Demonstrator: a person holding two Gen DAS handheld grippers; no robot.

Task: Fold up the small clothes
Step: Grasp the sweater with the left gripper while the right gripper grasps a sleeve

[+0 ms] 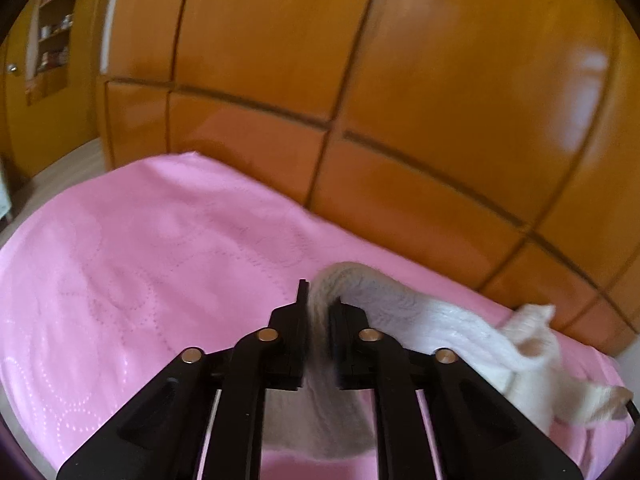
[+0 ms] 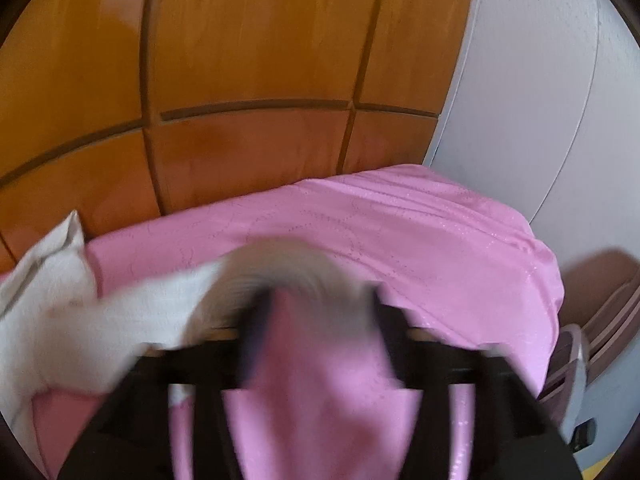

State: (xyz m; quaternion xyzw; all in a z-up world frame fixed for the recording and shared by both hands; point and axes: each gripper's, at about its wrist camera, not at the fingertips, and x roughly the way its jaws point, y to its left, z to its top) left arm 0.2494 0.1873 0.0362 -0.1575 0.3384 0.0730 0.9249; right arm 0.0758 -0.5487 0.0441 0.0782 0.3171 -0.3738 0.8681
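A small white knitted garment hangs above a pink bedspread. My left gripper is shut on one edge of it; the cloth passes between the jaws and hangs down below. The rest trails to the right, with a sleeve sticking up. In the right wrist view the frame is blurred by motion. The white garment stretches from the left and arches over my right gripper. Its fingers stand apart with pink cloth showing between them. Whether a fingertip pinches the garment is hidden by blur.
A glossy orange wooden wardrobe runs along the far side of the bed. A white wall stands to the right, with a brown chair beside the bed. Shelves show at far left.
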